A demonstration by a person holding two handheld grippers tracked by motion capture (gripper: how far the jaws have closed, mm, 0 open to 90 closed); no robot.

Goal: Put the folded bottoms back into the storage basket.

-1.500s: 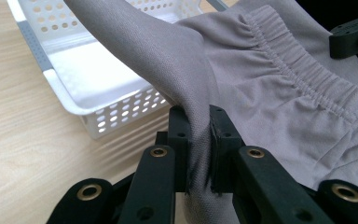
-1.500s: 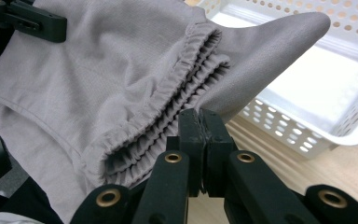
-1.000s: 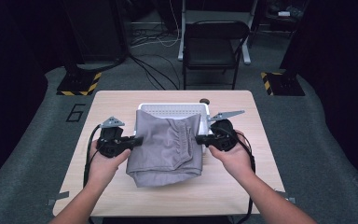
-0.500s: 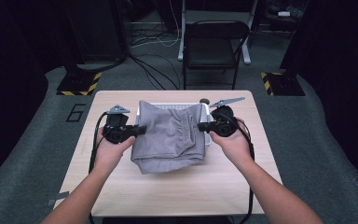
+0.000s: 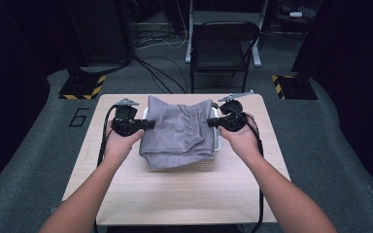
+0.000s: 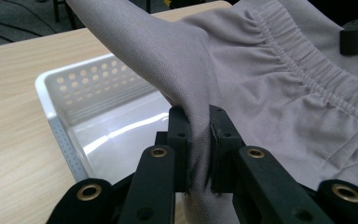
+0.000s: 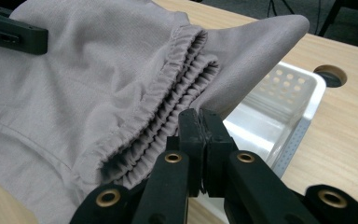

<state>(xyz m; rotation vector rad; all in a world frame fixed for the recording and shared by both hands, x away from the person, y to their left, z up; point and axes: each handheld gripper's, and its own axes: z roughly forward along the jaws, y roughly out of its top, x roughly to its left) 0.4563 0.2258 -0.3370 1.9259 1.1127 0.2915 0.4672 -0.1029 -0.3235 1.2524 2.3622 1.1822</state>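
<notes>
Grey woven cloth is pinched between the black pads of your left gripper, a fold of it squeezed tight and running up and away from the fingertips. Your right gripper is clamped just as firmly on the opposite edge, right beside the gathered elastic waistband. Between the two sets of fingers hangs the folded grey fabric garment, stretched across from one grip to the other, its loose lower part drooping toward you.

Just beneath and beyond your fingertips sits the white perforated plastic basket; its shiny floor is bare under your left jaws, and a corner of it shows past your right jaws. Outward from that is the pale wooden table.

A second ago the garment lay nearer to you, covering the table's front half, with the basket's far rim showing behind it. You have carried both hands away from you since then, and the cloth now hangs over the basket. That suggests the placing step is nearly done: the garment looks lined up, so lowering and letting go seem to be what remains. Watch the drooping front fold, which may spill over the near rim.
</notes>
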